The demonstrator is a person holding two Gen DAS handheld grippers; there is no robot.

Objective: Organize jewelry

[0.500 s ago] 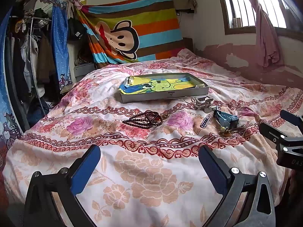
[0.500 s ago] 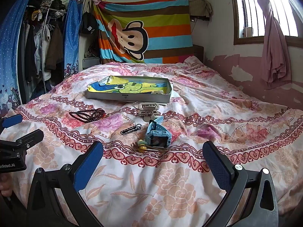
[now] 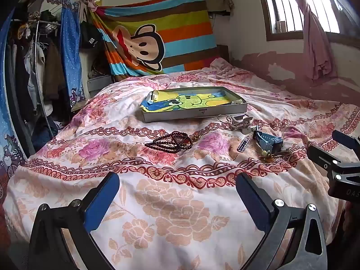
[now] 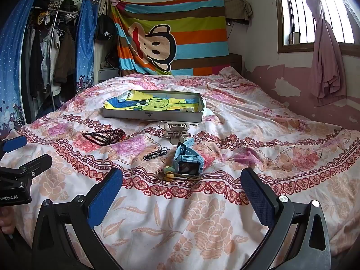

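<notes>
Right wrist view: my right tool (image 4: 181, 199) released, empty; approach blue watch (image 4: 187, 159) squarely, closing across its case, clear of bedspread (image 4: 258, 135) folds.

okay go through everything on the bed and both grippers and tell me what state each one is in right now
left gripper: open, empty, above the bedspread.
right gripper: open, empty.
shallow box: lidless, lined with a cartoon cloth.
dark bead strands: heaped loose on the bedspread.
blue watch: on its side, screen facing the camera.
beige clip: lying before the box.
small dark bracelet: stretched out flat.
</notes>
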